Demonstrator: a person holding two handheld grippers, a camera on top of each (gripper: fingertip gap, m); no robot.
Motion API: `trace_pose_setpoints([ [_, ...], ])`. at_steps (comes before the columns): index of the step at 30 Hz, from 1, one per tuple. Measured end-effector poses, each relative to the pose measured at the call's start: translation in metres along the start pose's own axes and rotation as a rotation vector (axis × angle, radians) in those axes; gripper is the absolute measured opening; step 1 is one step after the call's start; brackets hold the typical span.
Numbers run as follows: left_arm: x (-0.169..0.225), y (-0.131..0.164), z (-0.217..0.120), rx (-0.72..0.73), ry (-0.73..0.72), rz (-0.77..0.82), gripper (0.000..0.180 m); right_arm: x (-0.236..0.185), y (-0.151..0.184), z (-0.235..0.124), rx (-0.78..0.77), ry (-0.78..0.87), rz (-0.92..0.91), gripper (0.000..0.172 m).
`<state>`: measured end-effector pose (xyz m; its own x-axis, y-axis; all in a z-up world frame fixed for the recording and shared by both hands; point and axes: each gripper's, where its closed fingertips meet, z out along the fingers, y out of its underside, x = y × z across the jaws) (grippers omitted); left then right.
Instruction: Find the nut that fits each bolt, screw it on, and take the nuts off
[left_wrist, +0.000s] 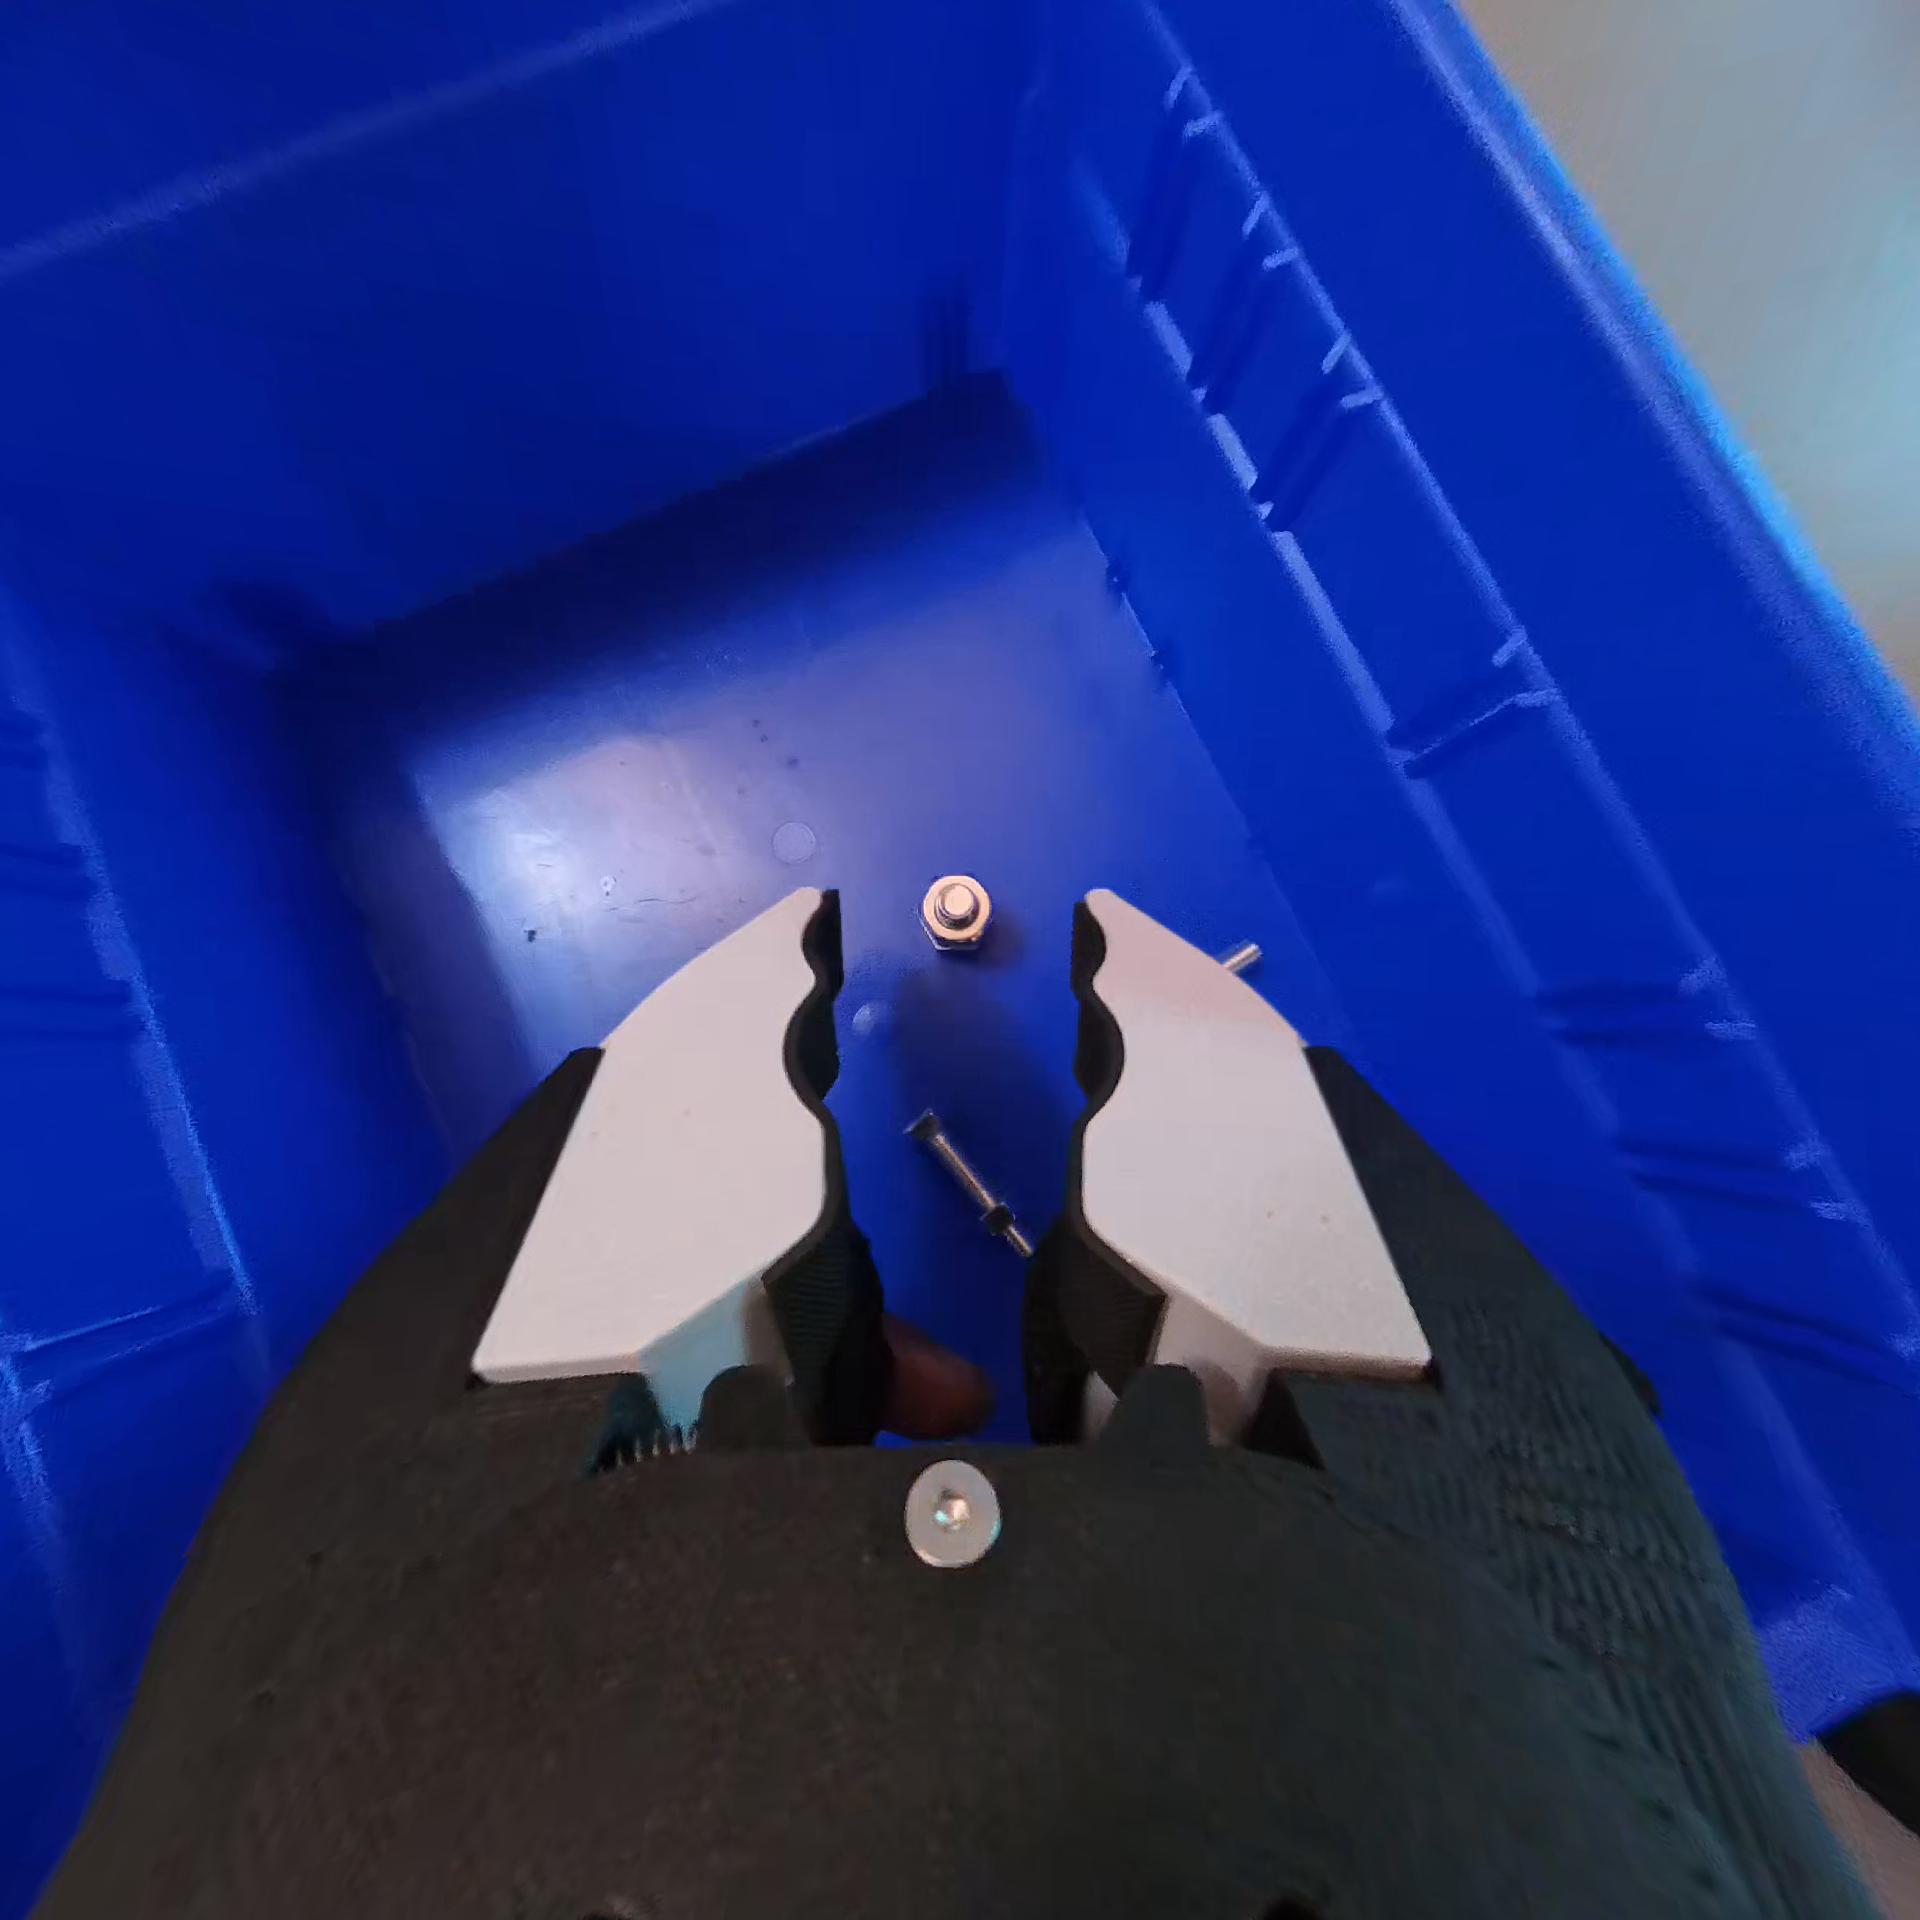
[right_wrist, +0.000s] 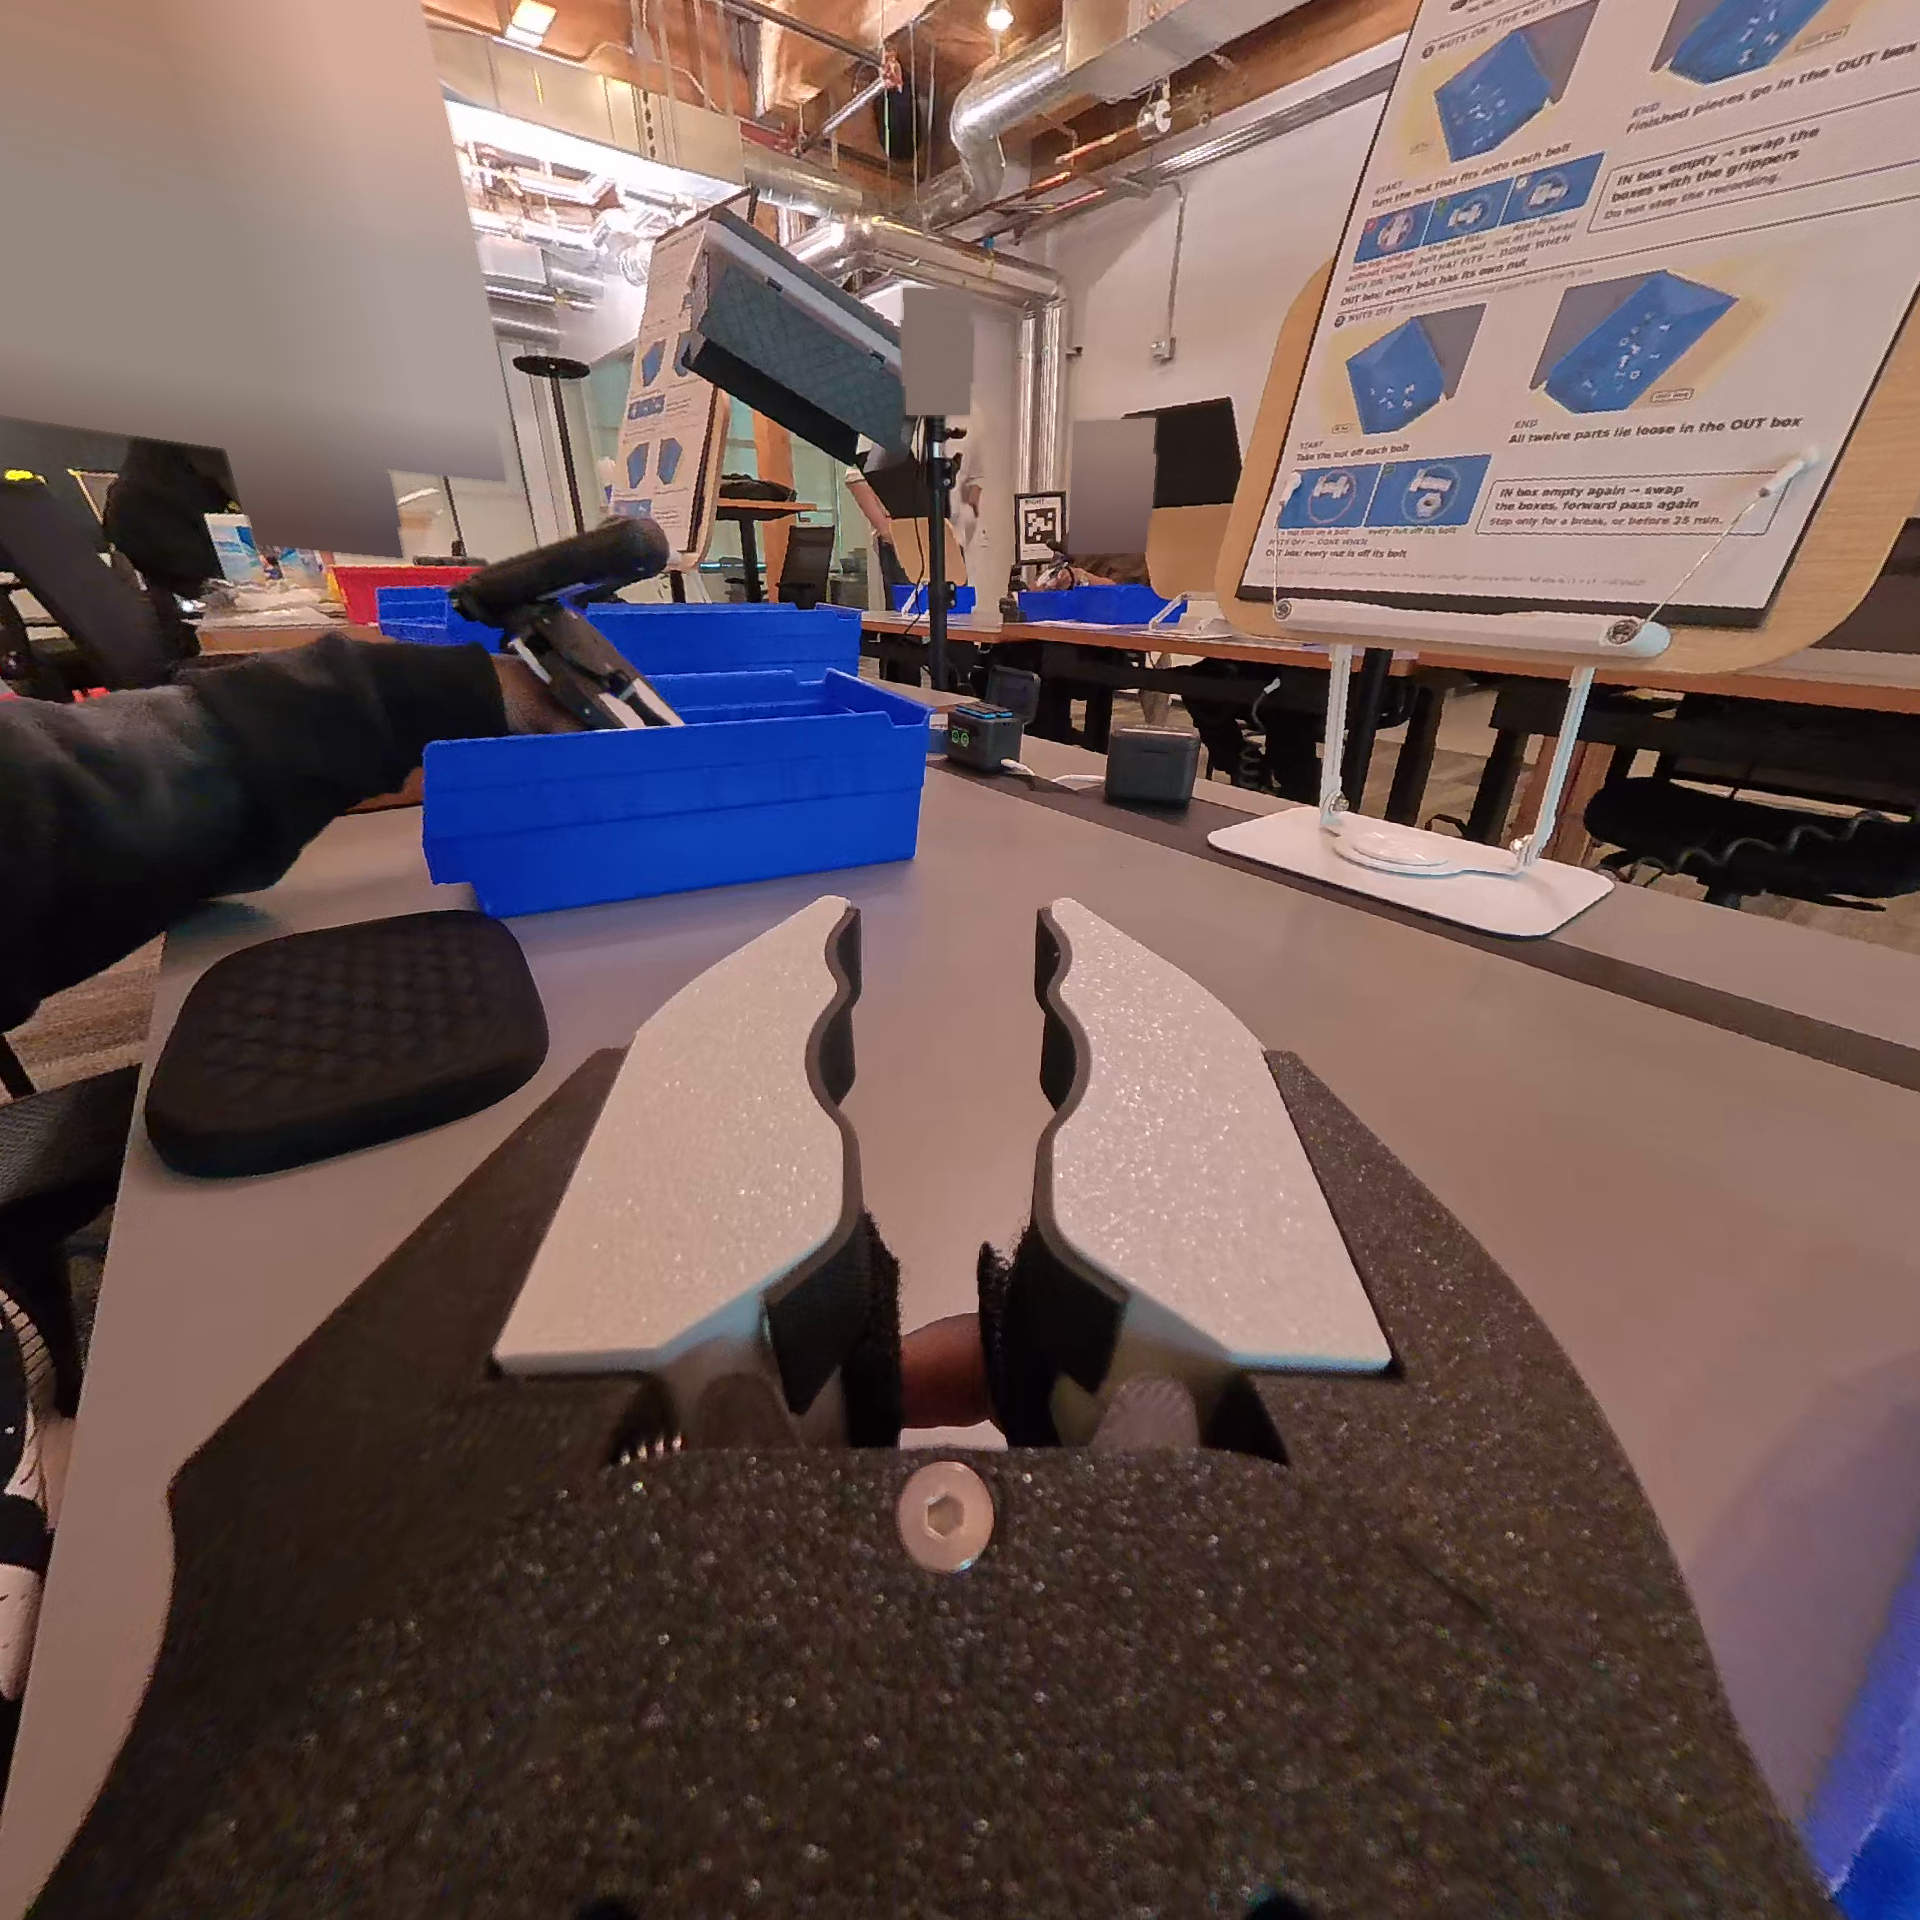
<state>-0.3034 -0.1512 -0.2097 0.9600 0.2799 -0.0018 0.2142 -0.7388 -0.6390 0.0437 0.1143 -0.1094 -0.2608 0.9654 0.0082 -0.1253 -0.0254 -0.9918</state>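
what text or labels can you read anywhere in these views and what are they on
I don't copy out writing; here is what bears it.
Instruction sheet on the near stand: printed lines and captions, legible.
Far instruction sheet: too small to read.
Square-patterned marker sign: caption too small.
Blue bin, bolt with nut: no writing.
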Motion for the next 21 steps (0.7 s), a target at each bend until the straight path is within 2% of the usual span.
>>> trace_pose_setpoints([
  [6, -0.003, 0.011, 0.012, -0.043, 0.002, 0.01, 0.029, 0.001, 0.0, 0.0, 0.003, 0.0, 0.003, 0.031],
  [9, 0.0, 0.011, 0.015, -0.029, 0.017, 0.021, 0.016, 0.001, 0.0, 0.0, 0.005, 0.001, 0.005, 0.031],
  [13, -0.003, 0.011, 0.011, -0.014, -0.002, 0.023, 0.015, 0.001, 0.0, 0.0, 0.003, 0.001, 0.005, 0.031],
  [17, -0.005, -0.012, -0.024, 0.086, -0.08, 0.029, 0.015, 0.001, 0.001, 0.001, -0.002, 0.0, 0.006, 0.031],
  [21, 0.026, -0.055, -0.073, 0.222, -0.09, 0.098, 0.015, 0.0, 0.002, 0.002, -0.011, -0.004, 0.003, 0.031],
])
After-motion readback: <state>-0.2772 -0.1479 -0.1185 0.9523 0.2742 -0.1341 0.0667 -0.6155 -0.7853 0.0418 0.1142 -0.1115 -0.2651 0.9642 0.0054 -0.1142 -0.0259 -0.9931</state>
